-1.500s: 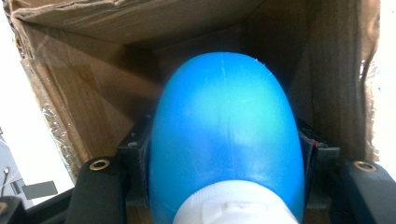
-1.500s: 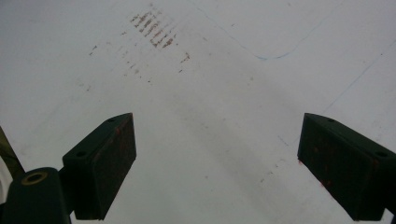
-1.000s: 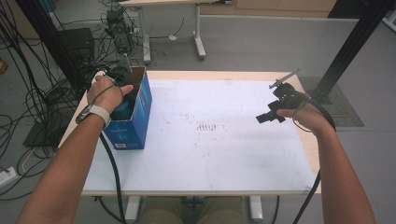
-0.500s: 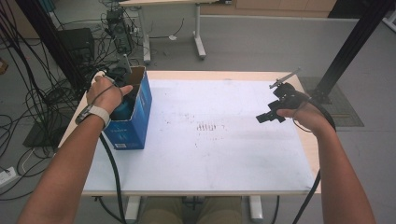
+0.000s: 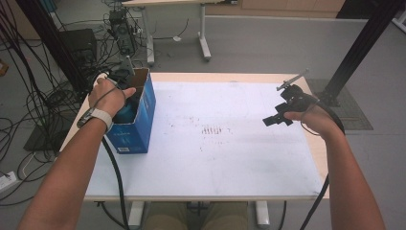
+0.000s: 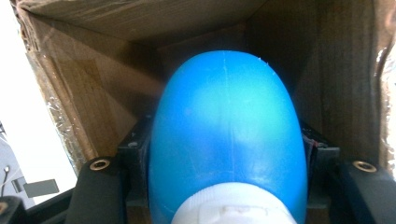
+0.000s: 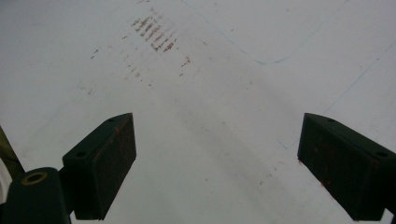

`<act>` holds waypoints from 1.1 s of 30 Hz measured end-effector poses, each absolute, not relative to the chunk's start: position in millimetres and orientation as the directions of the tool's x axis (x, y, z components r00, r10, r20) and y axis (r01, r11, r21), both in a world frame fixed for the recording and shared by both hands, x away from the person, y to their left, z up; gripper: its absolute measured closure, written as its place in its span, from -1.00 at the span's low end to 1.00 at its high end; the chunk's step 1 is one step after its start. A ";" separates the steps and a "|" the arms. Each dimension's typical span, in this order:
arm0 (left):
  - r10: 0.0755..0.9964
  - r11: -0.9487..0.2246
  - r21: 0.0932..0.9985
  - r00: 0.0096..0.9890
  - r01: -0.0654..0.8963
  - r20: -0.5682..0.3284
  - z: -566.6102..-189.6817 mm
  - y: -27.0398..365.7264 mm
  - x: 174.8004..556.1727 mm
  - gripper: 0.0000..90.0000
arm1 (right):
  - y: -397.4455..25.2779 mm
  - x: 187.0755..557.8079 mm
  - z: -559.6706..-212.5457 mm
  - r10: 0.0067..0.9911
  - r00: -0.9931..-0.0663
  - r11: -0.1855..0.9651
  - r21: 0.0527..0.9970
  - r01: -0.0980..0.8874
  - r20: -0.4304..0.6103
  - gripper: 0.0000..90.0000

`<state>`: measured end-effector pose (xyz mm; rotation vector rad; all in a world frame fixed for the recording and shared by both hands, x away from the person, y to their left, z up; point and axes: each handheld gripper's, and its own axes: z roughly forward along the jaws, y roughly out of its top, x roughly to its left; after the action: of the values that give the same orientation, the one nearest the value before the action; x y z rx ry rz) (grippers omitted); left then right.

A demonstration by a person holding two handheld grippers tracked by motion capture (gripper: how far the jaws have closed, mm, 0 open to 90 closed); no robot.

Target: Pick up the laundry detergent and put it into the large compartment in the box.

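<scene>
A blue cardboard box [image 5: 139,132] stands open-topped at the table's left edge. My left gripper [image 5: 125,93] reaches down into it, mostly hidden under the person's hand. In the left gripper view, the left gripper [image 6: 226,149] is shut on a blue bottle [image 6: 229,135] with a white cap, its rounded base pointing into the brown box interior [image 6: 88,88]. My right gripper [image 5: 276,118] hovers over the table's right side; in the right gripper view the right gripper [image 7: 217,158] is open, with bare white tabletop between its pads.
The white tabletop [image 5: 225,167] carries reddish scuff marks [image 5: 214,130] near its middle. Cables [image 5: 28,105] and dark equipment lie on the floor at the left. A black post [image 5: 356,52] rises at the far right, and another table's legs [image 5: 203,33] stand beyond.
</scene>
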<state>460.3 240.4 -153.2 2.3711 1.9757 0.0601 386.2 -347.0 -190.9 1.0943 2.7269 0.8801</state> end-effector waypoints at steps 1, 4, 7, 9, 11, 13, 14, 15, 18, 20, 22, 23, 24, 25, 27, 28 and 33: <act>0.983 -0.181 0.067 0.181 0.981 -0.005 -153.2 240.4 460.3 -0.18 | -347.1 386.1 -191.0 0.655 -0.742 0.581 0.536 0.613 0.139 -0.74; 0.983 -0.182 0.065 0.183 0.981 -0.004 -153.0 239.8 460.6 -0.18 | -347.5 386.0 -191.0 0.656 -0.742 0.580 0.536 0.613 0.139 -0.74; 0.983 -0.182 0.067 0.183 0.981 -0.004 -153.1 239.8 460.4 -0.18 | -348.0 385.5 -191.1 0.656 -0.742 0.579 0.537 0.613 0.139 -0.74; 0.983 -0.180 0.066 0.181 0.981 -0.005 -153.0 240.0 460.5 -0.18 | -348.6 385.2 -191.3 0.656 -0.742 0.579 0.538 0.613 0.139 -0.74; 0.983 -0.180 0.066 0.181 0.981 -0.005 -153.1 240.2 460.4 -0.18 | -349.2 384.8 -191.5 0.658 -0.740 0.578 0.537 0.615 0.140 -0.74; 0.984 -0.178 0.067 0.179 0.982 -0.006 -153.1 240.4 460.3 -0.18 | -349.6 384.5 -191.8 0.658 -0.739 0.577 0.537 0.616 0.140 -0.74; 0.984 -0.178 0.067 0.179 0.982 -0.006 -153.1 240.3 460.2 -0.18 | -349.9 384.4 -192.1 0.658 -0.740 0.577 0.537 0.615 0.141 -0.74; 0.984 -0.178 0.068 0.179 0.982 -0.006 -153.1 240.4 460.2 -0.18 | -350.0 384.3 -192.1 0.658 -0.740 0.577 0.537 0.616 0.141 -0.74; 0.983 -0.181 0.067 0.182 0.981 -0.008 -153.0 240.6 460.5 -0.18 | -350.2 383.9 -192.0 0.659 -0.739 0.576 0.537 0.616 0.140 -0.74; 0.983 -0.181 0.066 0.182 0.981 -0.008 -153.0 240.8 460.6 -0.18 | -349.9 384.0 -191.7 0.659 -0.739 0.578 0.536 0.616 0.139 -0.74; 0.983 -0.181 0.068 0.182 0.981 -0.009 -153.1 240.7 460.3 -0.18 | -350.1 383.9 -191.6 0.659 -0.739 0.576 0.538 0.616 0.140 -0.74; 0.983 -0.181 0.068 0.182 0.981 -0.009 -153.0 240.8 460.2 -0.18 | -349.9 383.9 -191.4 0.659 -0.739 0.577 0.537 0.616 0.140 -0.74; 0.983 -0.180 0.069 0.181 0.981 -0.010 -152.9 240.9 460.1 -0.18 | -349.5 383.9 -191.1 0.659 -0.739 0.578 0.536 0.615 0.138 -0.74; 0.984 -0.179 0.071 0.180 0.981 -0.011 -153.0 241.0 459.8 -0.18 | -349.4 383.9 -190.8 0.658 -0.740 0.579 0.537 0.614 0.137 -0.74; 0.983 -0.182 0.070 0.183 0.981 -0.011 -152.6 241.3 460.0 -0.18 | -349.4 383.9 -190.7 0.658 -0.741 0.578 0.538 0.614 0.138 -0.74; 0.983 -0.184 0.070 0.185 0.981 -0.011 -152.7 241.1 459.9 -0.18 | -349.2 383.8 -190.7 0.657 -0.741 0.580 0.538 0.612 0.136 -0.74; 0.983 -0.182 0.069 0.183 0.981 -0.015 -152.5 242.5 460.4 -0.18 | -348.6 384.3 -191.2 0.657 -0.741 0.580 0.536 0.613 0.137 -0.74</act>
<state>460.4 242.5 -152.5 2.3675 1.9684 0.0506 384.3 -348.6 -191.2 1.0971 2.7239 0.8783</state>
